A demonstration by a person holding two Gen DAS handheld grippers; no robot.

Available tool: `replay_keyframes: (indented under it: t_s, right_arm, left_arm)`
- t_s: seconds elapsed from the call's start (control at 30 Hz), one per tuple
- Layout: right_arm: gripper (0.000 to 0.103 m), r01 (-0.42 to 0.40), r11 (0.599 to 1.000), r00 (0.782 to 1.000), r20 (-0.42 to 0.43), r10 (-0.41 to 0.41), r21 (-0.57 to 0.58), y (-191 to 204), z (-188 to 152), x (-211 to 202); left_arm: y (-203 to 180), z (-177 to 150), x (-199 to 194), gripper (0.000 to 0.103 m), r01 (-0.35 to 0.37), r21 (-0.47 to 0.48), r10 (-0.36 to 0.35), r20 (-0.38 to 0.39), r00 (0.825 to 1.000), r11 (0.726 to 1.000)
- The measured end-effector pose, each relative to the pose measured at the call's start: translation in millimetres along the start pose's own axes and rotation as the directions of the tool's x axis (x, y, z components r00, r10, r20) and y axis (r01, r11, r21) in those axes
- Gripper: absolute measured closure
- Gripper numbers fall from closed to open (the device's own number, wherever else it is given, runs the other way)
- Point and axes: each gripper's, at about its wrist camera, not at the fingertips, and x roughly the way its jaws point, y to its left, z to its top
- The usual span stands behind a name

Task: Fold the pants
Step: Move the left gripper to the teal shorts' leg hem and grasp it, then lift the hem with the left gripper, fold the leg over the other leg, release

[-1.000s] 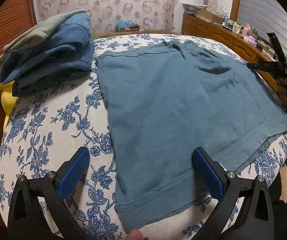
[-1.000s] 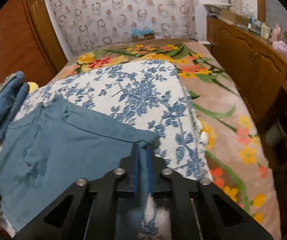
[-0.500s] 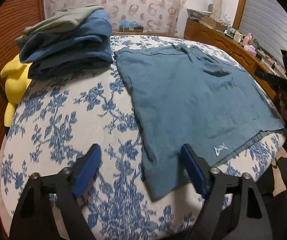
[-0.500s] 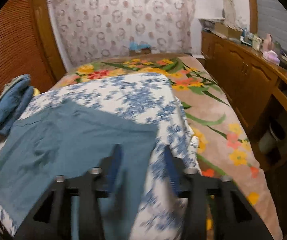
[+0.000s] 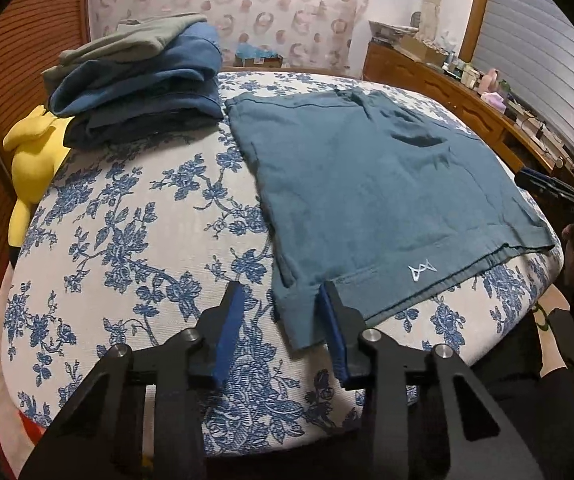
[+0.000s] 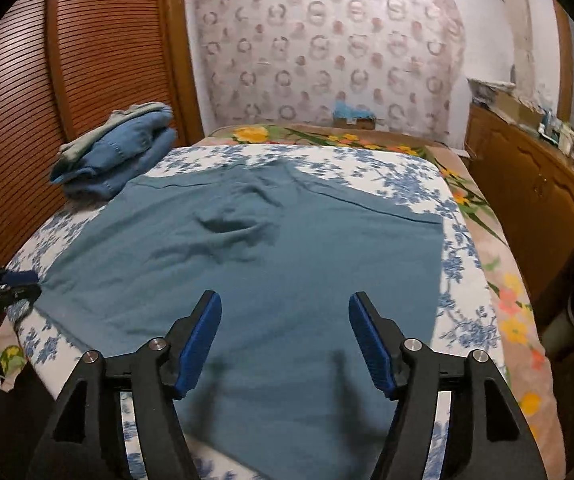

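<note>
Teal cotton pants (image 5: 371, 200) lie flat on the floral bed (image 5: 135, 248). Left hand-held gripper (image 5: 281, 322) is closing around their corner, seemingly untouched; right hand-held gripper (image 6: 285, 340), opening, hovers empty. Pinching the bedcover too would drag it.

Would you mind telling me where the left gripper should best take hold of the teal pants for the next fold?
Probably the near hem corner of the pants, approached from the bed's near edge. That corner lies flat and free between the closing fingers of the left gripper, so the pads can pinch its edge.
</note>
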Motion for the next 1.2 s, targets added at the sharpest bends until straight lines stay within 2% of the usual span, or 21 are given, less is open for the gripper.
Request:
replay_keyframes:
  t_s: [0.13, 0.3, 0.53, 0.73, 1.2]
  right_arm:
    - [0.033, -0.033, 0.999, 0.999, 0.001, 0.033, 0.005, -3.7, -9.2, -8.0]
    - [0.033, -0.026, 0.999, 1.0, -0.015, 0.025, -0.035, -9.9, -9.2, -5.6]
    - [0.032, -0.042, 0.999, 0.998, -0.039, 0.041, -0.029, -4.4, -5.7, -9.7]
    - [0.032, -0.038, 0.999, 0.998, -0.052, 0.037, -0.015, -1.0, 2.5, -0.7]
    - [0.032, -0.046, 0.999, 0.999, -0.014, 0.046, 0.027, -2.3, 1.0, 5.8]
  left_arm:
    - [-0.2, 0.0, 0.9, 0.063, 0.001, -0.007, 0.0, 0.013, 1.0, 1.0]
    - [-4.4, -1.8, 1.4, 0.063, -0.012, 0.003, 0.011, 0.024, 1.0, 1.0]
    - [-8.6, -2.6, 1.3, 0.078, 0.029, 0.019, -0.03, 0.015, 0.999, 0.999]
    - [-11.6, -0.8, -1.6, 0.093, 0.02, 0.026, -0.021, 0.028, 0.999, 0.999]
    - [-49.9, 44.6, -26.4, 0.094, 0.096, 0.128, -0.109, 0.098, 0.989, 0.987]
